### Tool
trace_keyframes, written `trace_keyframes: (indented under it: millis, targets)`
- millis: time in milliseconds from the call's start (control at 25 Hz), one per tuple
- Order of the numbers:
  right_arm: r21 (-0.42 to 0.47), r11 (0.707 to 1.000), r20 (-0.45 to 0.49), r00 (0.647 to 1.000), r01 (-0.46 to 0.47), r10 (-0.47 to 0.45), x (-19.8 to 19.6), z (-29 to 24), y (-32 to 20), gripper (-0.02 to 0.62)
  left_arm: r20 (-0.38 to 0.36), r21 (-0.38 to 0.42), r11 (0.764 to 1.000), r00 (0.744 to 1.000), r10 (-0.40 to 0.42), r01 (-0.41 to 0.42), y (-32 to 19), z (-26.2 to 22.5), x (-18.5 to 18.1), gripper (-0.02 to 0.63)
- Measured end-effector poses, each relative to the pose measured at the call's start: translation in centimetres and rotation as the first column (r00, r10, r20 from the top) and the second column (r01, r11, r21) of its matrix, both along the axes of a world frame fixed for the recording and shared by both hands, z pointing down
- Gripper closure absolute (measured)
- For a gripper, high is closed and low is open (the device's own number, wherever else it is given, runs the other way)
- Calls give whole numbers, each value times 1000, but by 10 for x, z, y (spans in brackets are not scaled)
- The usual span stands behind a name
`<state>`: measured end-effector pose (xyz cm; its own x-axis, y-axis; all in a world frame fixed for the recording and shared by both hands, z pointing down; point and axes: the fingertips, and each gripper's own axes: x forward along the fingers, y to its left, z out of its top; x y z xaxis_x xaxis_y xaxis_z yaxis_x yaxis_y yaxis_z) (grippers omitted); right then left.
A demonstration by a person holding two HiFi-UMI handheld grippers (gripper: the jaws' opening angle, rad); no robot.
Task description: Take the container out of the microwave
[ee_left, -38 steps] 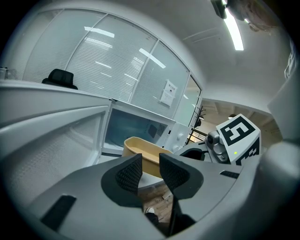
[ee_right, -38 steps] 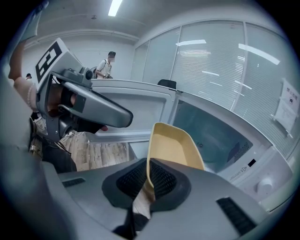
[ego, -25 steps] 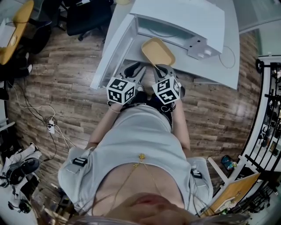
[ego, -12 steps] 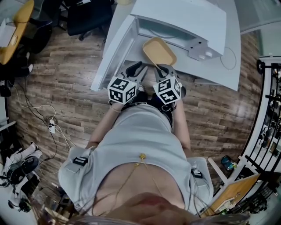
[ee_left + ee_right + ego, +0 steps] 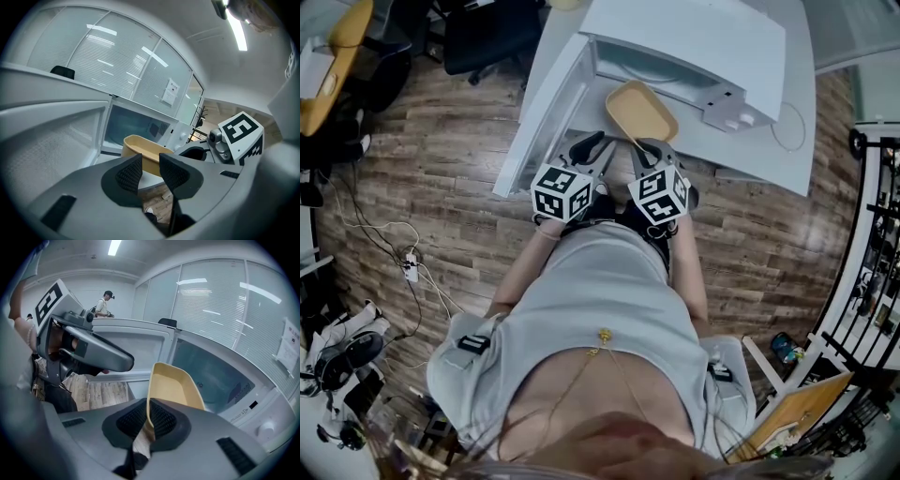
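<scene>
Right tongs: my right gripper (image 5: 641, 146), just above centre in the head view, is clamped on the near rim of the container (image 5: 639, 111). In the right gripper view the rim sits pinched between both pads (image 5: 161, 420).
Left tongs: my left gripper (image 5: 589, 146) hangs just left of the right one. Its jaws stand narrowly apart with nothing between them, and the container (image 5: 140, 151) lies beyond them.
Container: tan, shallow and empty. It is at upper centre of the head view, outside the cavity, just in front of the microwave's open mouth and over the white table (image 5: 769, 155).
Microwave: the white microwave (image 5: 694, 37) is at the top of the frame, with its door (image 5: 539, 112) swung open to the left.
</scene>
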<state>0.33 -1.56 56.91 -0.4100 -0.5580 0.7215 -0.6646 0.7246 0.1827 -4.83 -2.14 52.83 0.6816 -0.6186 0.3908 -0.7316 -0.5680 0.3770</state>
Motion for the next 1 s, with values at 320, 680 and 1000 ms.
trace_keyframes:
  millis: [320, 680, 1000]
  targets:
    - [-2, 1000, -2, 1000, -7, 6, 4, 2, 2, 565, 7, -1, 1000, 1000, 8, -8, 2, 2, 3, 488]
    - [-5, 1000, -3, 1000, 5, -5, 3, 3, 2, 565, 12, -6, 1000, 1000, 9, -9, 3, 3, 3, 488]
    - [-10, 1000, -9, 1000, 13, -13, 0, 5, 1, 565, 18, -8, 1000, 1000, 16, -16, 3, 6, 2, 488]
